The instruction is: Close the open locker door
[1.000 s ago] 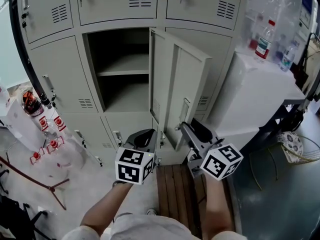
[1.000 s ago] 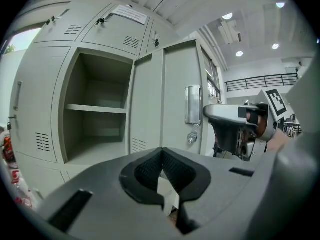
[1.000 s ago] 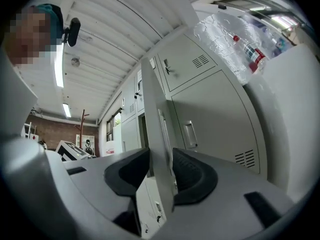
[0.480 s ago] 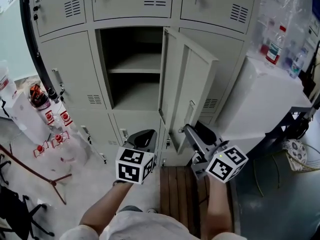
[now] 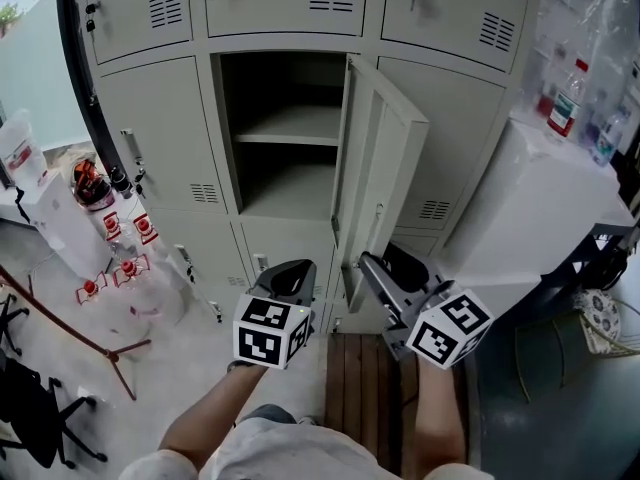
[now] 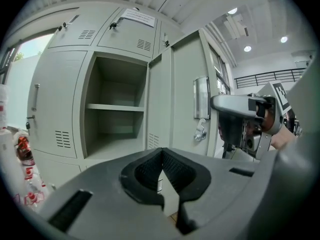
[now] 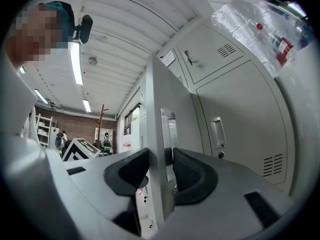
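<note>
The grey locker door (image 5: 385, 158) stands swung out to the right of its open compartment (image 5: 285, 138), which holds one bare shelf. My right gripper (image 5: 365, 263) is at the door's lower free edge. In the right gripper view its jaws straddle the edge of the door (image 7: 157, 114), and my right gripper (image 7: 161, 169) is opening, with a thin dark gap at the right pad. My left gripper (image 5: 290, 273) hangs in front of the lockers below the compartment. In its own view my left gripper (image 6: 161, 154) is shut with nothing in it, facing the door (image 6: 182, 99).
A white cabinet (image 5: 530, 208) with bottles (image 5: 565, 98) under plastic stands right of the lockers. Wooden slats (image 5: 360, 388) lie under the person's feet. A black hose (image 5: 85, 98) and wrapped red-labelled bottles (image 5: 110, 238) are at the left, a chair (image 5: 30, 408) at the lower left.
The head view has swung, so the lockers sit further right and lower in the picture. The door looks narrower, more edge-on. Both grippers keep nearly the same places.
</note>
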`<state>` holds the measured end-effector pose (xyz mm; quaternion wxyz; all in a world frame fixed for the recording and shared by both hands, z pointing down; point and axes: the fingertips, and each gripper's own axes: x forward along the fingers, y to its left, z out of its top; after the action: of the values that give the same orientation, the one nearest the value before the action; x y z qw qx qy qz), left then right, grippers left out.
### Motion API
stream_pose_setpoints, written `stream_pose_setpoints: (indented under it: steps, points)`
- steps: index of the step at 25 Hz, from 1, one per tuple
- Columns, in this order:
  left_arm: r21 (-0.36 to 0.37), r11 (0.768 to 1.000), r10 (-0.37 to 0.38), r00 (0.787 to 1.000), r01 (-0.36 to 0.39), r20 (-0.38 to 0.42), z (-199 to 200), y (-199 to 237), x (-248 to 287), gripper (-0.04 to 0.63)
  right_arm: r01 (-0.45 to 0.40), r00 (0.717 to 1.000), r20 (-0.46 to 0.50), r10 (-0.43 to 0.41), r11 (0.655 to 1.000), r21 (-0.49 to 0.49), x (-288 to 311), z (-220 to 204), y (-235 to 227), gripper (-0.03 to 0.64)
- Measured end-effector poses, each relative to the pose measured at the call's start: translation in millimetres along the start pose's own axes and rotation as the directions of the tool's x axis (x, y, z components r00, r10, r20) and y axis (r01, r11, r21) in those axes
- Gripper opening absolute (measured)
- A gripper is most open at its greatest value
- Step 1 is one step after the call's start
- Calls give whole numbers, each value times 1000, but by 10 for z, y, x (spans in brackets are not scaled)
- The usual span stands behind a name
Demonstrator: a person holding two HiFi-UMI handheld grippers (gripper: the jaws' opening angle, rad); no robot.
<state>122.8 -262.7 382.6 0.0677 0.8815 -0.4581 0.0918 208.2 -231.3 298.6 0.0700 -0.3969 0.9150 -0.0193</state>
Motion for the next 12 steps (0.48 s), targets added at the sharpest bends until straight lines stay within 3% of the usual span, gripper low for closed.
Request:
stream_pose_setpoints:
  steps: [12]
  points:
    - [-23, 996, 87, 996, -88, -20, -148, 368, -166, 6, -149, 989, 2, 149, 989, -12, 382, -64, 339, 147]
